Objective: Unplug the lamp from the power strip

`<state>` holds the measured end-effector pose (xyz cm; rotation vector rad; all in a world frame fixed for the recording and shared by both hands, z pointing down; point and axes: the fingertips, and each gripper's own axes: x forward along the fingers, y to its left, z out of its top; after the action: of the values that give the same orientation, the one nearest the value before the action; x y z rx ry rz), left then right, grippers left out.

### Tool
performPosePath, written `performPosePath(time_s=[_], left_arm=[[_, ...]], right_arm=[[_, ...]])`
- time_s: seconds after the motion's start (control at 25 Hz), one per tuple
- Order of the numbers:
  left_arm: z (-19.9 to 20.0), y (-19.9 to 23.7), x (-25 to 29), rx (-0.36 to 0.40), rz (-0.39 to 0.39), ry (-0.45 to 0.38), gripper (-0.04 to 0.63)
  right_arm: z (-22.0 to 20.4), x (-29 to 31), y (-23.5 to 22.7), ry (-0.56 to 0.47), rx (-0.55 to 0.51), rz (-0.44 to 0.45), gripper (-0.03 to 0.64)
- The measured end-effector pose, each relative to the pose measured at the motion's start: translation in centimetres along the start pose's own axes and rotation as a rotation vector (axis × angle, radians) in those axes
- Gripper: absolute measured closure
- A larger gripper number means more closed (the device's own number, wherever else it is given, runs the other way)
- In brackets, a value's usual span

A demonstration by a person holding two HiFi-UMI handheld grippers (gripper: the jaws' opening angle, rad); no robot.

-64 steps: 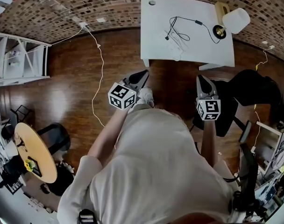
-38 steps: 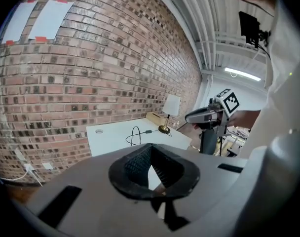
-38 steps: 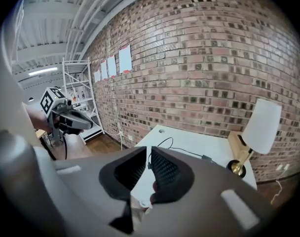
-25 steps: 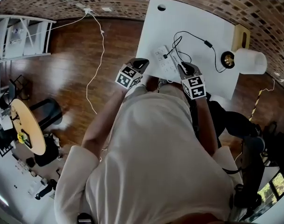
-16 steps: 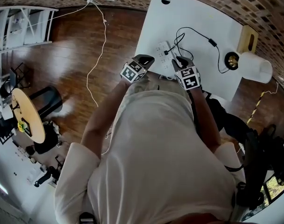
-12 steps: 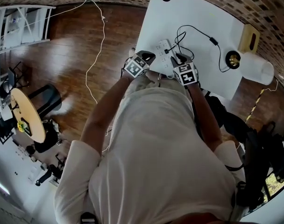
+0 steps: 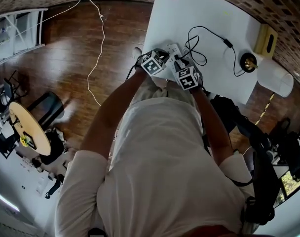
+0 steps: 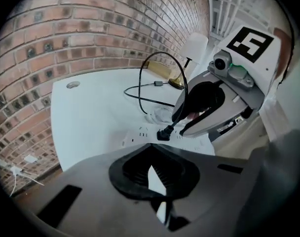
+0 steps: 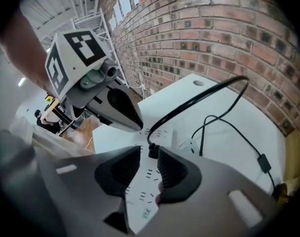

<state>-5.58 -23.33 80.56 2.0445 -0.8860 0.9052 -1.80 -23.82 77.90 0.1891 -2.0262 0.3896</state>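
On smooth white table — one flat power strip, one black plug; right gripper ribbed jaws, just opened wider, flank plug — left gripper jaws together.

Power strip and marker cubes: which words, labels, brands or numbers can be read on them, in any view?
No text can be read in any view.
Power strip: a small printed label near its end, too blurred to read.
Marker cubes: only black-and-white square patterns, no letters or numbers.
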Motion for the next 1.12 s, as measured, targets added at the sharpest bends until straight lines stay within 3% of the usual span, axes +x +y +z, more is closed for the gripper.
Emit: performPosePath(time_s=[0.32, 0.56, 0.84, 1.12], left_arm=[[0.6, 1.1, 2.6, 0.173, 0.0, 0.057, 0.592], [0.7, 1.3, 3.0, 0.263, 0.006, 0.05, 0.592], [0.8, 1.0, 2.8, 0.391, 0.08, 0.067, 0.594], [0.6, 0.8, 2.9, 0.461, 0.108, 0.063, 0.603]], right_arm=[[-0.1, 2.2, -0.9, 0.035, -0.004, -0.073, 0.532], [-0.1, 3.0, -1.4, 0.052, -0.018, -0.074, 0.541], [0.1, 2.6, -1.4, 0.043, -0.023, -0.071, 0.554], [0.4, 2.2, -1.2, 0.009, -0.022, -0.047, 0.557]])
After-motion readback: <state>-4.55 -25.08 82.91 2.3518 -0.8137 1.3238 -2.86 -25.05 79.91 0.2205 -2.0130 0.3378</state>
